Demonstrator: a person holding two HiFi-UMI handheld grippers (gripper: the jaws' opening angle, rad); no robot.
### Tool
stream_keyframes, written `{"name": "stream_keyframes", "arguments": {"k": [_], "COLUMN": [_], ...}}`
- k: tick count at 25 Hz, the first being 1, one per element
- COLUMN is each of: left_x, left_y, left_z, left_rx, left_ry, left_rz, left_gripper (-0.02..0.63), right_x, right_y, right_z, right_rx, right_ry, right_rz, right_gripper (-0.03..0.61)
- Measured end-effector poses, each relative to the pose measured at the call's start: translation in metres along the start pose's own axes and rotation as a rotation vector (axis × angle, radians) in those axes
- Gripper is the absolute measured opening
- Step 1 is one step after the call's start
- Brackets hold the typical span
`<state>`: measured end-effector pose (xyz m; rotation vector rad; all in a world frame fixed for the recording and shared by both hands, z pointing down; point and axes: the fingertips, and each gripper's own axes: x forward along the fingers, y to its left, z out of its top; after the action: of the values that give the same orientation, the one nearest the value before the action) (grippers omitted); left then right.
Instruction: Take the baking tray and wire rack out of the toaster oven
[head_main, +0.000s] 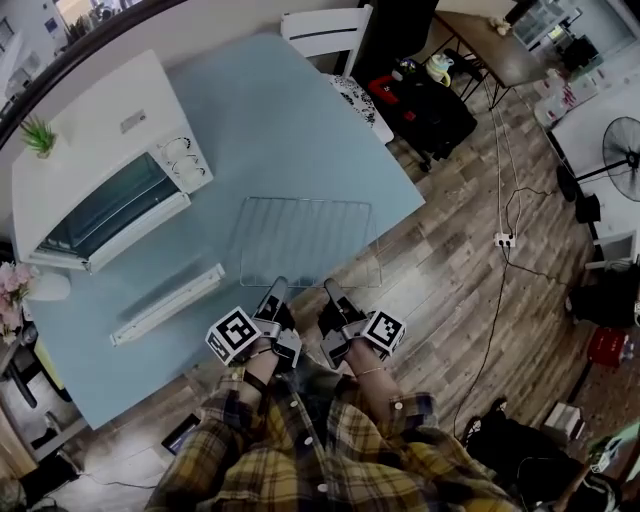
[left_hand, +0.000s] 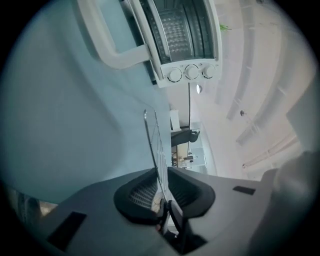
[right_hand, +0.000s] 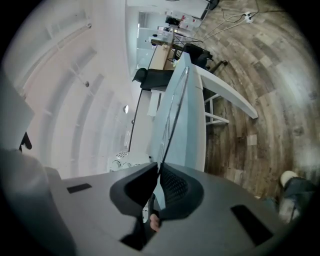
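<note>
The wire rack (head_main: 305, 240) lies flat on the pale blue table (head_main: 280, 120), in front of me. My left gripper (head_main: 276, 285) is at the rack's near edge with the edge wire (left_hand: 152, 135) between its pads, and a small gap shows beside the wire. My right gripper (head_main: 330, 287) is shut on the same near edge (right_hand: 175, 110), a little to the right. The white toaster oven (head_main: 95, 150) stands at the left with its glass door (head_main: 110, 215) folded down. A long white tray-like piece (head_main: 165, 303) lies on the table in front of the oven.
A small green plant (head_main: 38, 135) stands on the oven top. A white chair (head_main: 325, 30) is at the table's far side. The table's near right edge runs just beside the rack. On the wooden floor are a black bag (head_main: 430, 110), a power strip (head_main: 503, 240) and a fan (head_main: 620, 145).
</note>
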<state>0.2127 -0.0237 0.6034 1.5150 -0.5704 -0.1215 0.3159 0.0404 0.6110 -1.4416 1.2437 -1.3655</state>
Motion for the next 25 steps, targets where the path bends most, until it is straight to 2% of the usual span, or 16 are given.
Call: {"name": "stream_keyframes", "arguments": {"k": [2, 5, 8, 17, 19, 22, 25], "left_x": [-0.002, -0.005, -0.009, -0.027, -0.031, -0.037, -0.042], "left_y": [0.001, 0.001, 0.001, -0.004, -0.003, -0.003, -0.004], "left_z": [0.003, 0.009, 0.014, 0.018, 0.018, 0.019, 0.019], "left_rx": [-0.012, -0.029, -0.028, -0.013, -0.015, -0.005, -0.003], "left_ry": [-0.011, -0.021, -0.032, -0.056, -0.063, -0.074, -0.09], "left_rz": [0.006, 0.023, 0.044, 0.022, 0.019, 0.015, 0.007], "left_gripper": [0.132, 0.207, 0.247, 0.235, 0.235, 0.233, 0.232], "right_x": [0.003, 0.009, 0.013, 0.012, 0.012, 0.013, 0.011], "right_y": [-0.007, -0.011, -0.015, -0.042, -0.046, -0.045, -0.042], "right_z": [-0.005, -0.012, -0.013, -0.022, -0.024, -0.025, -0.032], "right_rx": [0.02, 0.062, 0.103, 0.216, 0.229, 0.226, 0.212], "right_ry": [0.003, -0.011, -0.034, -0.025, -0.009, 0.014, 0.038], "right_rz": [-0.023, -0.033, -0.046, -0.105, -0.085, -0.052, -0.047], "right_gripper": [0.023, 0.023, 0.023, 0.029, 0.039, 0.098, 0.101]}}
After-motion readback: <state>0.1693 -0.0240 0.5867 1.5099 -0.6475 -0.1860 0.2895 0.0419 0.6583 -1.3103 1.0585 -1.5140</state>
